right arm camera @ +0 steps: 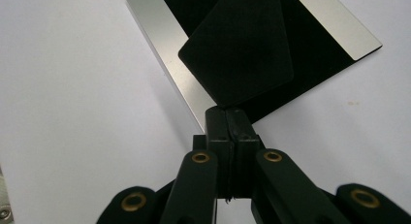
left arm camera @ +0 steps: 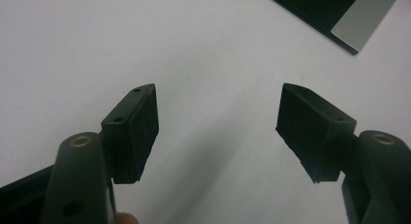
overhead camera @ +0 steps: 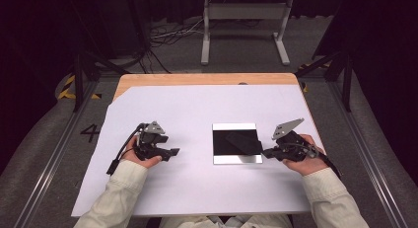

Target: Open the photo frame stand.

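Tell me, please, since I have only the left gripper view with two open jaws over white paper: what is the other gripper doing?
Observer: The right gripper is shut on a corner of a black card.
Operator: Where is that card?
Observer: It sits over a black square plate with silver strips along two opposite edges.
Operator: And where is my gripper relative to that plate?
Observer: The left gripper is to the plate's left, apart from it, above the white sheet.

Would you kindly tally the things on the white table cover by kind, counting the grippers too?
Black card, pinched by the right gripper: 1
Black tray with silver edges: 1
Grippers, left and right: 2
Total: 4
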`<state>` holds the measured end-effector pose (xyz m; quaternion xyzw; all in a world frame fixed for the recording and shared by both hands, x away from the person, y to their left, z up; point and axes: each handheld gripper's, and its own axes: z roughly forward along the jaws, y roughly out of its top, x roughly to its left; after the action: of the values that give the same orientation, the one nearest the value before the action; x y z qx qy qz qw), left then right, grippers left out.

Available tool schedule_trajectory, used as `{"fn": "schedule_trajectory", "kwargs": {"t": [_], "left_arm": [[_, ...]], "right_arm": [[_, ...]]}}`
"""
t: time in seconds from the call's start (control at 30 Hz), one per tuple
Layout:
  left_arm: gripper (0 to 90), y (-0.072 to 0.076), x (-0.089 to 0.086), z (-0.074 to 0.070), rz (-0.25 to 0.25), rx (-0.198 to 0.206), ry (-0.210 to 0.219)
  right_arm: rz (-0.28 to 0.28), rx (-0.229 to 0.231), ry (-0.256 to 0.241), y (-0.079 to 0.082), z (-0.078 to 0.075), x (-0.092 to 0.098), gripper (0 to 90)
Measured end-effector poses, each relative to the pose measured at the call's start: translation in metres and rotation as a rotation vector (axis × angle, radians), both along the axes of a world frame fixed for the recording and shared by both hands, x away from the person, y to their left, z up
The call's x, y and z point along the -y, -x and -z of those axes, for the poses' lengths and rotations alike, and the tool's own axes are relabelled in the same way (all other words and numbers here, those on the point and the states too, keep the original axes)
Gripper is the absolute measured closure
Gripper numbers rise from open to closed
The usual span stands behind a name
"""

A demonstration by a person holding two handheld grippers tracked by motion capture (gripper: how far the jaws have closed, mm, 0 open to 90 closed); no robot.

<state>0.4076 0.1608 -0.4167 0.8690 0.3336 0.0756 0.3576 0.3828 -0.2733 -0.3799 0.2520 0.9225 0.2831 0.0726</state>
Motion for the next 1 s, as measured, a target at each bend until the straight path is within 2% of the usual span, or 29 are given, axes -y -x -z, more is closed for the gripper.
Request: {"fn": "schedule_trajectory", "kwargs": {"t": [0.83, 1.0], "left_arm": [[31.8, -0.0005, 0.0015, 0.0011, 0.004, -0.003, -0.005], [31.8, -0.0005, 0.0013, 0.0008, 0.004, -0.002, -0.006]], "right_arm": [[0.054, 0.071, -0.071, 0.0029, -0.0094, -0.0039, 88.4], [0.068, 0.071, -0.096, 0.0024, -0.0075, -0.0043, 87.1]]}}
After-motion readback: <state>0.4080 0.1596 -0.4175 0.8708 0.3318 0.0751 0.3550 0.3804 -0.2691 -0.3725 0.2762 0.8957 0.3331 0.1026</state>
